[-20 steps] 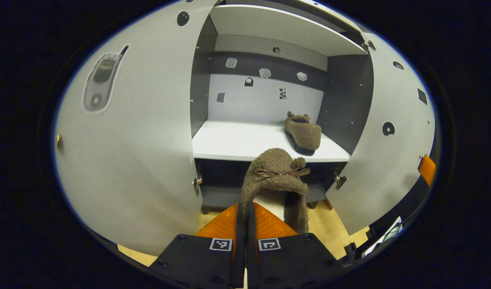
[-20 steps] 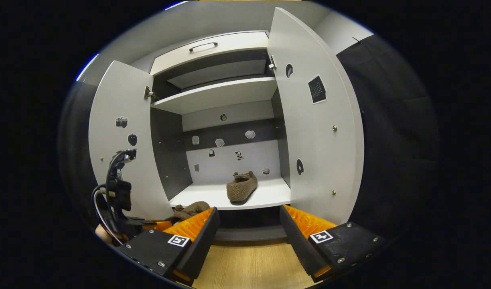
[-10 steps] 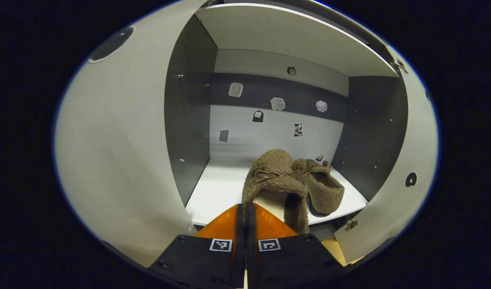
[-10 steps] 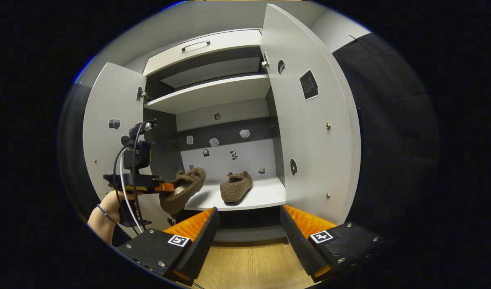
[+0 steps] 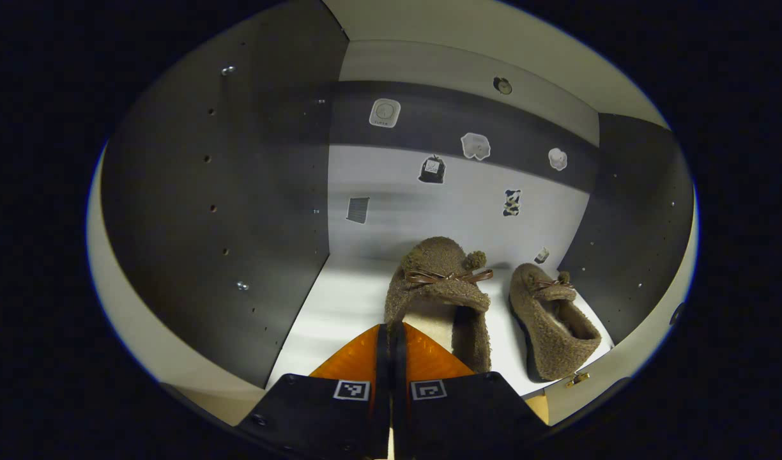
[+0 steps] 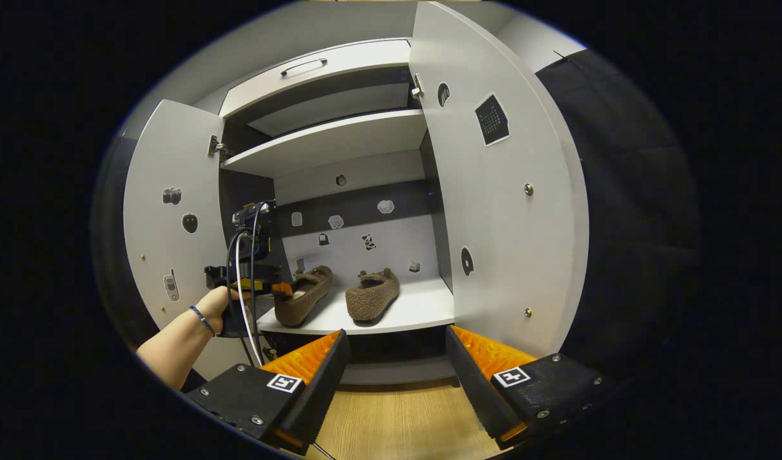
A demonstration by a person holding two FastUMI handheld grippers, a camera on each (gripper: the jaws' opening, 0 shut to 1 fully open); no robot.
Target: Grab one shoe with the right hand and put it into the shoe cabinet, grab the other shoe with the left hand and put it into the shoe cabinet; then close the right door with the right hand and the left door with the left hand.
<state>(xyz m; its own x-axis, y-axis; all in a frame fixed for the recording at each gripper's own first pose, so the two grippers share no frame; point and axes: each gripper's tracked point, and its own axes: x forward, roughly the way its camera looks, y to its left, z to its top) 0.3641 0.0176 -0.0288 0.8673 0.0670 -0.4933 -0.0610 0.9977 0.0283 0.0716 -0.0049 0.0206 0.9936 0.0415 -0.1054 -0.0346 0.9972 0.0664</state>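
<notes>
1. Cabinet [image 6: 340,147] stood with both doors wide; left door [image 6: 167,217] and right door [image 6: 493,211] were not yet swung shut.
2. Shelf [image 5: 346,300] now lay right under the left tongs [image 5: 389,335], where a second earlier it had sat well ahead beyond the doors.
3. Held shoe [image 5: 439,291] had travelled from outside the cabinet to above the shelf, just beside the placed shoe [image 5: 554,326], toe toward the back wall.
4. Left tongs were clamped on the held shoe's heel rim; whether the sole touched the shelf I cannot tell.
5. Right tongs [image 6: 394,358] hung apart and empty before the cabinet, much as before.
6. Judgement: placing is nearly done; release comes next, then the doors.
</notes>
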